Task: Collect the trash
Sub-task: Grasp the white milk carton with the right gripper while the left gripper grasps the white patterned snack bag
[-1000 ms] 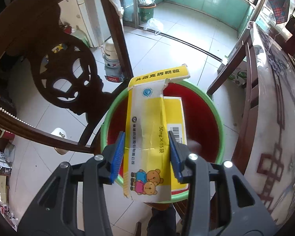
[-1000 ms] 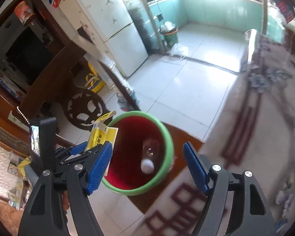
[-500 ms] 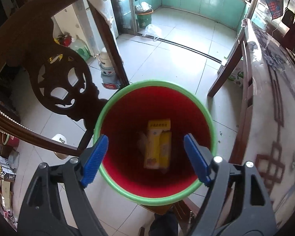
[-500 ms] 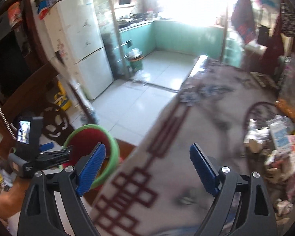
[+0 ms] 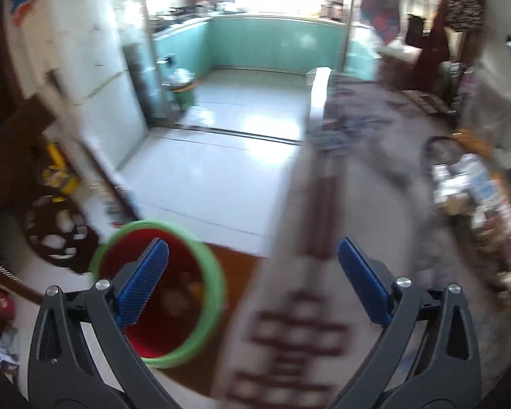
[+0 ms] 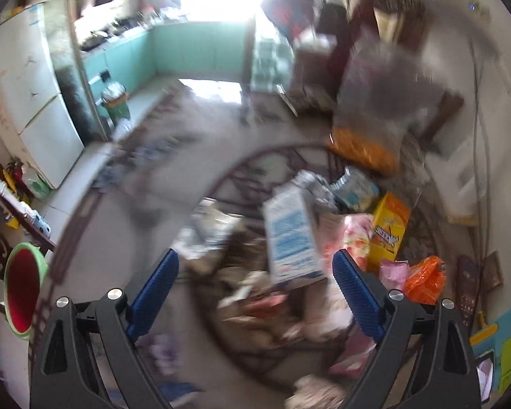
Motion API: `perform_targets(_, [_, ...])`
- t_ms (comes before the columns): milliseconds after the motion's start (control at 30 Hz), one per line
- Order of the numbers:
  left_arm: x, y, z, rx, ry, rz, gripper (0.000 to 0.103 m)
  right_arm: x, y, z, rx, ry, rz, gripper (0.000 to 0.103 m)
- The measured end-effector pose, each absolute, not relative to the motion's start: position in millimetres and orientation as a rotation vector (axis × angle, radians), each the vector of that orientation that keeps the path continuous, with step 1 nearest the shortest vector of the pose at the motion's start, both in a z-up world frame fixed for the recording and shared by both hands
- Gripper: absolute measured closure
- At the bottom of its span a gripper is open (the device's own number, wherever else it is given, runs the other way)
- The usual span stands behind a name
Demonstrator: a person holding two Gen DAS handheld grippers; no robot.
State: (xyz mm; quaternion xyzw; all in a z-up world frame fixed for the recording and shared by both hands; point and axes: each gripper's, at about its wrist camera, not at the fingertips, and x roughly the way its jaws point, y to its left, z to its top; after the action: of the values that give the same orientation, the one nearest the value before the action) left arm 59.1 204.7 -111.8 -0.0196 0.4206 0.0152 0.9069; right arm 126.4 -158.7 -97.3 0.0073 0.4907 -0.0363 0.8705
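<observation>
A red bin with a green rim (image 5: 207, 266) stands on the floor beside the table; blurred trash lies inside. It also shows in the right wrist view (image 6: 41, 266) at far left. My left gripper (image 5: 252, 279) is open and empty, above the bin's right side and the table edge. My right gripper (image 6: 255, 293) is open and empty over a blurred pile of trash (image 6: 262, 300) on the table. In the pile are a white and blue carton (image 6: 289, 238), a yellow box (image 6: 390, 228) and an orange bag (image 6: 426, 279).
The patterned table (image 5: 323, 323) fills the right side. A dark carved chair (image 5: 51, 242) stands left of the bin. A white fridge (image 5: 95, 78) and a green waste bin (image 5: 184, 92) are at the back. A remote (image 6: 466, 293) lies at the table's right.
The left gripper opened and dropped the yellow packet into the red bin, then swung up and right toward the table. The right gripper swung right from the bin to over the trash pile.
</observation>
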Motion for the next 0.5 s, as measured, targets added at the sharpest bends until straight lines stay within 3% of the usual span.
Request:
perform_targets(167, [73.6,131.8,-98.4,-0.059,0.869,-0.075,0.005,169.5,-207.2,-129.8,0.205,1.191,0.009,0.032])
perform_targets(500, [102.5,33.2,-102.0,-0.025,0.926,-0.159,0.005,197.5,-218.0,-176.0,0.201,1.355,0.125,0.029])
